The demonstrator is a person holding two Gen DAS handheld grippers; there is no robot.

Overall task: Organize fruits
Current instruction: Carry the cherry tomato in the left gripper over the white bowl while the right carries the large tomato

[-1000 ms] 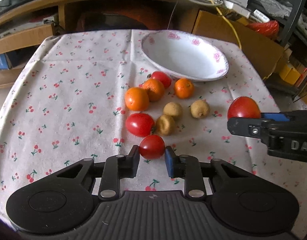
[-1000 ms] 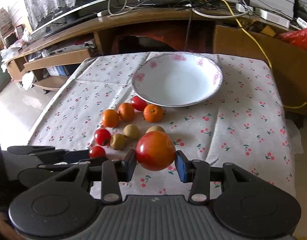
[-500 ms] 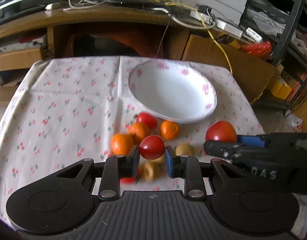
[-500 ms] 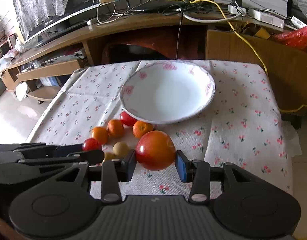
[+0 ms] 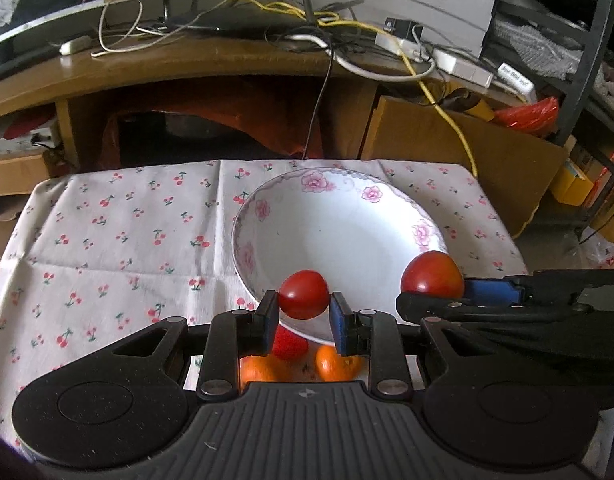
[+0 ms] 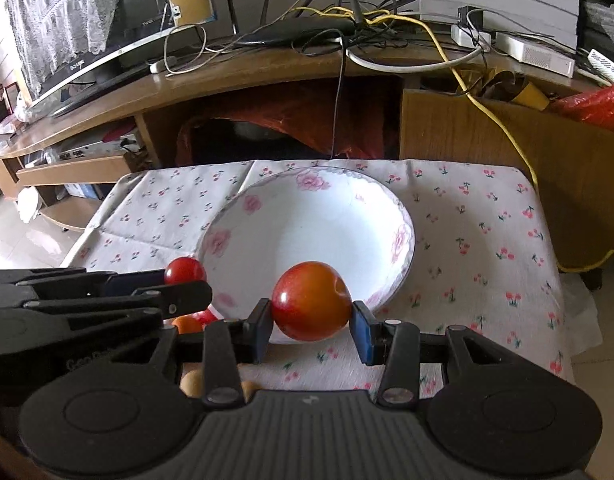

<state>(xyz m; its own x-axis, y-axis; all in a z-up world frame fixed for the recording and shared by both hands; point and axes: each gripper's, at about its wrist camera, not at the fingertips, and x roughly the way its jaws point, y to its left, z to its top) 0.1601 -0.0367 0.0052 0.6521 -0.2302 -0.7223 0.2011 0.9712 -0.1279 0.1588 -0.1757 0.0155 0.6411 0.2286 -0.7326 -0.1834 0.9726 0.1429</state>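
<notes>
My left gripper [image 5: 303,314] is shut on a small red tomato [image 5: 303,294] and holds it over the near rim of the white flowered bowl [image 5: 347,216]. My right gripper [image 6: 311,326] is shut on a larger red-orange tomato [image 6: 310,306], also at the bowl's [image 6: 307,224] near rim. Each gripper shows in the other's view: the right one [image 5: 431,294] with its tomato [image 5: 432,274], the left one [image 6: 187,286] with its tomato [image 6: 185,271]. The bowl holds nothing.
Below the left gripper lie a red tomato [image 5: 289,344] and two oranges [image 5: 335,366] on the cherry-print tablecloth [image 5: 107,240]. Tan round fruits [image 6: 193,382] peek under the right gripper. A wooden desk with cables [image 5: 227,60] stands behind the table.
Both grippers have lifted their tomatoes off the table and carried them forward to the bowl's near rim. The loose fruit has dropped below the grippers in view.
</notes>
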